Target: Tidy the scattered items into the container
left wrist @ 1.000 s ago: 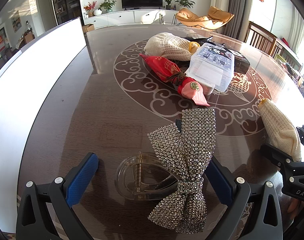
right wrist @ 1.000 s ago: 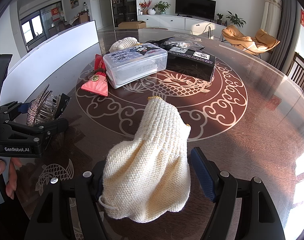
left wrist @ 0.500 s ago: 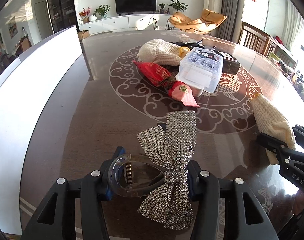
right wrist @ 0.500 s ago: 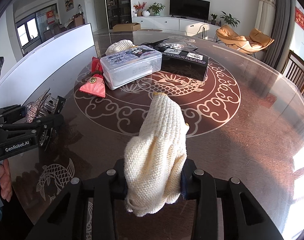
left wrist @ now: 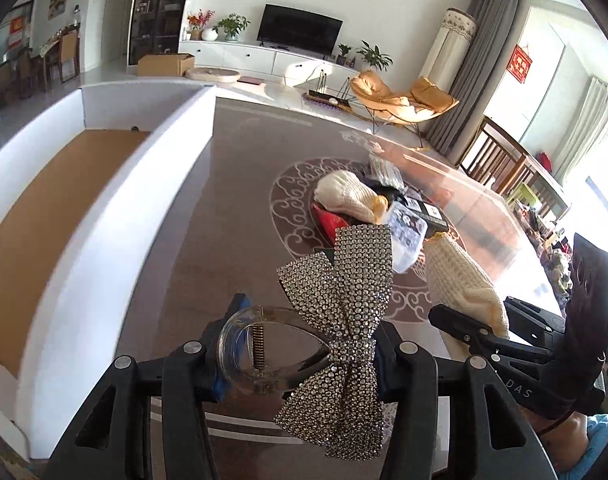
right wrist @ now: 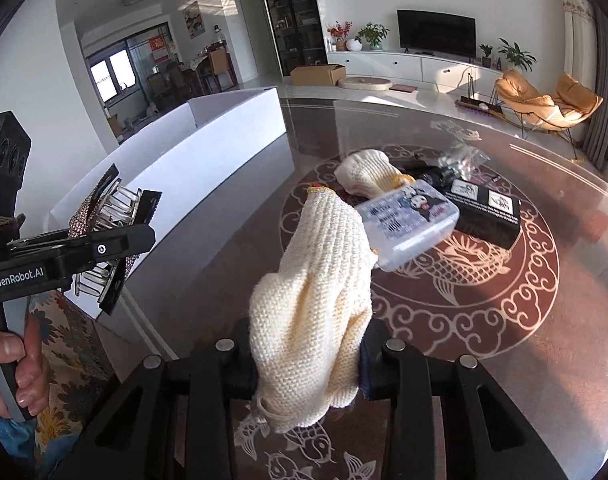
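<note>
With the left gripper point(left wrist: 300, 356) pinching the rhinestone bow clip point(left wrist: 340, 320) and the right gripper point(right wrist: 304, 356) clamping the knit glove point(right wrist: 316, 300), both carries are under way, and next each load should travel over the white box point(left wrist: 104, 208) wall before release.

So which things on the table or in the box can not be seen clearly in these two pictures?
- Red packet, left wrist view: mostly hidden behind the bow hair clip.
- White box, right wrist view: its near wall hides the inside.
- Clear bag, right wrist view: contents too small and blurred.
- Black box: label print unreadable.
</note>
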Tool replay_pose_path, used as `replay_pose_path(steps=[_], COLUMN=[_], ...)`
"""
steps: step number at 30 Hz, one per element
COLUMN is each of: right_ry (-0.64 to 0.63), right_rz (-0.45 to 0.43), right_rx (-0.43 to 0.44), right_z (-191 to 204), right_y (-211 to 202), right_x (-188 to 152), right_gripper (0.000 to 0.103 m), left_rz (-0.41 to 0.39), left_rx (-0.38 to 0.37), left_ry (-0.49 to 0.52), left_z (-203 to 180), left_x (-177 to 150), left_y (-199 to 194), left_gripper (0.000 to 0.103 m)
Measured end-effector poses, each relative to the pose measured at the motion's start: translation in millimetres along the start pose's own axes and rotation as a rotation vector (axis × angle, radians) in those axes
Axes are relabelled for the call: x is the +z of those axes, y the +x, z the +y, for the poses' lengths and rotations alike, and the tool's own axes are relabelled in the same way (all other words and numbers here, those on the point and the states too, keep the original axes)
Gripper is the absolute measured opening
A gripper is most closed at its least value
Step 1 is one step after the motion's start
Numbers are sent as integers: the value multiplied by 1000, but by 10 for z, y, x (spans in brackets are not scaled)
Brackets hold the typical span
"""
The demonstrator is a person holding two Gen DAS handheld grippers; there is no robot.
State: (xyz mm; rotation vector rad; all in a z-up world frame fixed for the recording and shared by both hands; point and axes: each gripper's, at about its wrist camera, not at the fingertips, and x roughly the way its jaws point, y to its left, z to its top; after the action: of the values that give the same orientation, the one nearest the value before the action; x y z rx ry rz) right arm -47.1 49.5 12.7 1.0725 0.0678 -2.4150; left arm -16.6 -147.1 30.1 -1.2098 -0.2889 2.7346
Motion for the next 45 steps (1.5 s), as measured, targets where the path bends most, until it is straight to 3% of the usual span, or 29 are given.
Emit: replay_pose_path(steps=[4,9,11,16,21,23,24,25,31,42,45], right_ry=[-98,-180,-184,-235,-224,-210,-204,-201,-150,-150,-147], right_rz=[-27,-33,-11,65,141,187,214,225,186,84,21], right_rx=[119,239,272,236,193,197,198,192,180,183,196], right_z=[691,1576,1840,2256,2291,2266,2247,2225,2050,1986,1913], right_y=[237,802,1103,1732,2107,2227,2294,2336,2320,1879,1575], right_x=[647,1294,1484,1700,1761,1764,1756,1744,1720,1742,1717], right_gripper=[35,35,35,36,40,46,51,53,55,55,55], left_rz=[-62,-8,30,108,139,165,181,194,183,157,96], left_rx=[157,320,354,383,399,390,386,391,395,399,425], left_ry=[-73,-198,-244,-325,-352,-364,-374,-380,-429,-460,-441], left_z=[743,1639,1882,2172,2211,2238,2257,2266,2318,2355,2294], left_x=[324,440,423,404,404,404,394,400,401,388,390], left_y=[-324,-228,-108,161,292,348,371,379,390,351,234], left_gripper=[52,52,52,52,53,62,76,84,96,96,96])
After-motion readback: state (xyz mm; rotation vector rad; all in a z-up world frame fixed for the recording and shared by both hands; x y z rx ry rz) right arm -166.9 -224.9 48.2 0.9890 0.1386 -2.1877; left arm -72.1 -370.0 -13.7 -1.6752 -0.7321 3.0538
